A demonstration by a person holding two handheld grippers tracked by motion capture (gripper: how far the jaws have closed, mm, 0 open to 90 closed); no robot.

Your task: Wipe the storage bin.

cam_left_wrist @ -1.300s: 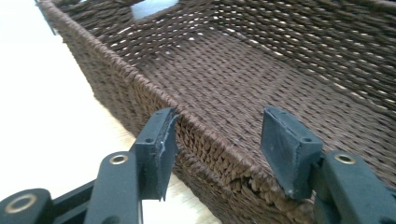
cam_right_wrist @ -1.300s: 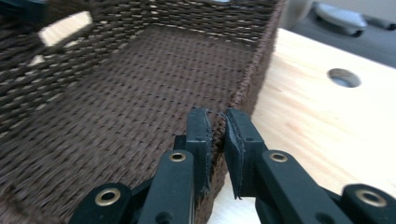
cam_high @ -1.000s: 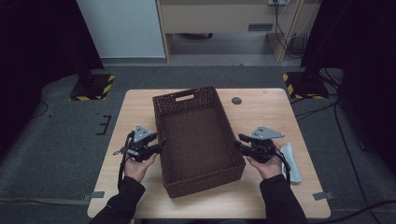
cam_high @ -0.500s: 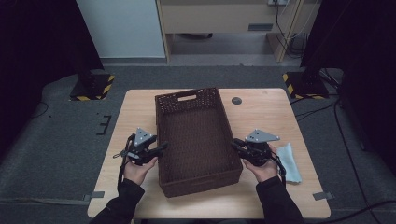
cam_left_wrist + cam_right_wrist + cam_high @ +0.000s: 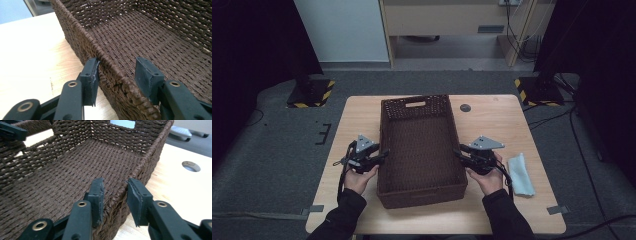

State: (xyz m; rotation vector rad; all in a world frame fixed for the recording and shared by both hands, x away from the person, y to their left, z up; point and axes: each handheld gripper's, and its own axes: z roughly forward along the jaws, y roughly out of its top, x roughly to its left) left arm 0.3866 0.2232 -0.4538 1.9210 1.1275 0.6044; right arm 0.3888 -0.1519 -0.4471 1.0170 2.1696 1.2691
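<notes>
A dark brown wicker basket (image 5: 422,196), empty, lies lengthwise in the middle of the wooden table (image 5: 507,125). My left gripper (image 5: 384,154) straddles its left wall. In the left gripper view (image 5: 117,62) the outer pad (image 5: 93,75) touches the weave, while the inner pad (image 5: 146,75) stands off inside the basket (image 5: 150,37); the jaws have just been closing. My right gripper (image 5: 458,153) straddles the right wall. In the right gripper view (image 5: 116,182) one jaw is on each side of the rim (image 5: 140,167) with gaps showing; they have just been opening. Both are open.
A pale blue cloth (image 5: 520,174) lies on the table just right of my right hand. A dark round hole (image 5: 465,107) sits beyond the basket's far right corner. Yellow-and-black striped stands (image 5: 312,94) rest on the floor past the table's far corners.
The basket was skewed a second ago and now sits nearly square to the table, its near end swung left. Both hands kept beside its walls.
</notes>
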